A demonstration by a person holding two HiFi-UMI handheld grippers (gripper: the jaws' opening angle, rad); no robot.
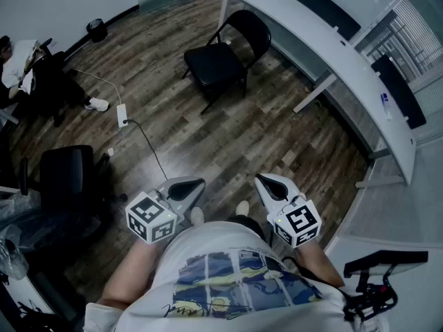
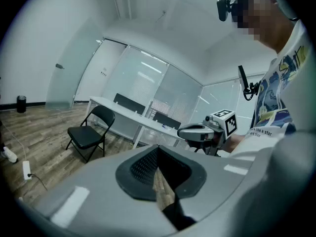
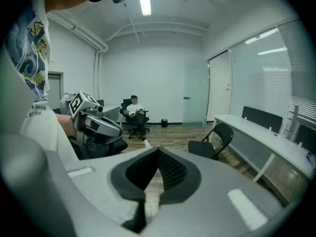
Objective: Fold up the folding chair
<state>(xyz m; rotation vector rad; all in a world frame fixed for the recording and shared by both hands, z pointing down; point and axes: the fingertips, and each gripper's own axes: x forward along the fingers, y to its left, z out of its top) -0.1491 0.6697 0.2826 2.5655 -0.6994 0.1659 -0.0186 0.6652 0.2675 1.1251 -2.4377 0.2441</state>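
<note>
The black folding chair (image 1: 221, 57) stands unfolded on the wooden floor, beside the long white desk (image 1: 325, 40). It also shows in the left gripper view as the chair (image 2: 91, 132), and in the right gripper view as the chair (image 3: 212, 142). My left gripper (image 1: 190, 184) and right gripper (image 1: 266, 180) hang close to my body, well short of the chair. Both are shut with nothing between the jaws, as seen at the left gripper (image 2: 158, 152) and the right gripper (image 3: 158, 152). Each gripper view also catches the other gripper at its side.
A black office chair (image 1: 66, 175) stands at the left. A power strip (image 1: 122, 114) with its cable lies on the floor between me and the folding chair. A person (image 3: 134, 113) sits at the far wall near a small bin (image 1: 97, 28). A black stand (image 1: 381, 275) is at the lower right.
</note>
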